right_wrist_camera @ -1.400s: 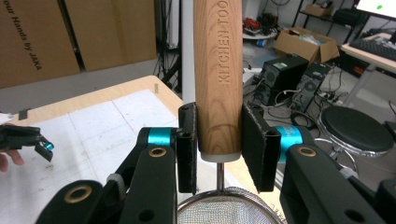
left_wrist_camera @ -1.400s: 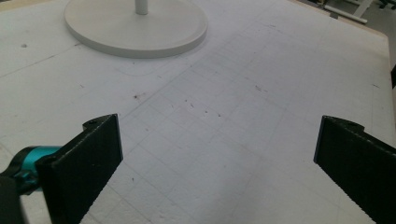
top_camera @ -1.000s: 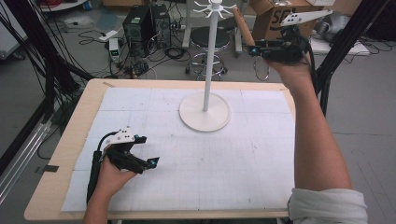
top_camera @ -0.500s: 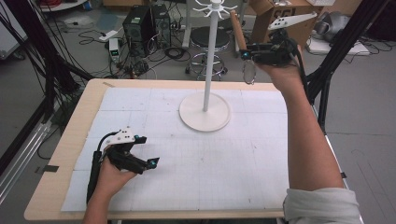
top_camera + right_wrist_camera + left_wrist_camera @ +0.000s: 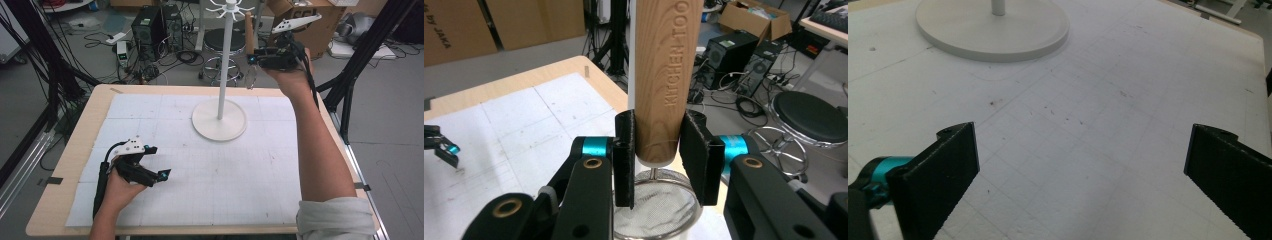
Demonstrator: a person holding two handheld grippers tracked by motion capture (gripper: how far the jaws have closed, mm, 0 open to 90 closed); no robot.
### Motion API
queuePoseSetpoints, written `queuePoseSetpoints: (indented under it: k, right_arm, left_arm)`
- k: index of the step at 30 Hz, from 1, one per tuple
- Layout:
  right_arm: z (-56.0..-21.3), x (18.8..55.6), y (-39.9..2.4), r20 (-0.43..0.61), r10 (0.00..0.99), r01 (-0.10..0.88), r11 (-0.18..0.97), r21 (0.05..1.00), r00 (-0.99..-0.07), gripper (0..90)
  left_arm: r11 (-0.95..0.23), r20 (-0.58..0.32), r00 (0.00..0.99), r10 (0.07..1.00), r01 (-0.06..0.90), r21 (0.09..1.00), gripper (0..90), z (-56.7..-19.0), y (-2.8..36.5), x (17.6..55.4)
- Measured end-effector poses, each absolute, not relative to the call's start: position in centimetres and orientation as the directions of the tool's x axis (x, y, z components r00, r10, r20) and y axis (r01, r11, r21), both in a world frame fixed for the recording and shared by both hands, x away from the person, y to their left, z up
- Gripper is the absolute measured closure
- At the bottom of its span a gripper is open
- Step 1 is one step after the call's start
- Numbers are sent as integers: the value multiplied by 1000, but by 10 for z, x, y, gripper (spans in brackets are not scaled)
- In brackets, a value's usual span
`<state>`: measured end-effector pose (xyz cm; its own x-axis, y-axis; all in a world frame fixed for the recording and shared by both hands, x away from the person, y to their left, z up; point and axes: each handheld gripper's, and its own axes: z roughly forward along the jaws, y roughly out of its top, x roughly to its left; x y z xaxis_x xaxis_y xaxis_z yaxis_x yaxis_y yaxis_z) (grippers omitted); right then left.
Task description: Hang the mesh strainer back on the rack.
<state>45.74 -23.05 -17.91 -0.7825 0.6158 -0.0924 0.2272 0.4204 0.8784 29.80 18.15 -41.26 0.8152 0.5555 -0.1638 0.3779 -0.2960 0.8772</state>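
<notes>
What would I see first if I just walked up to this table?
Probably the tall white stand with hooks on top, on its round base toward the far side of the table. Right beside its pole, the right gripper is held up in the air, shut on the wooden handle of a little mesh strainer hanging downward. Down at the near left, the left gripper rests open on the white mat.
</notes>
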Motion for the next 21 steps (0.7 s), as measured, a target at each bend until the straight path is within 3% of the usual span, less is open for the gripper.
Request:
queuePoseSetpoints:
  k: [13,21]
  right_arm:
    - [-175,460,-222,-113,615,238,460,856,-781,665]
    - [-176,457,-219,-115,611,229,456,860,-783,485]
  left_arm:
    - [-300,-162,815,556,378,876,16,-413,182,299]
    - [-301,-165,816,554,381,874,16,-414,181,298]
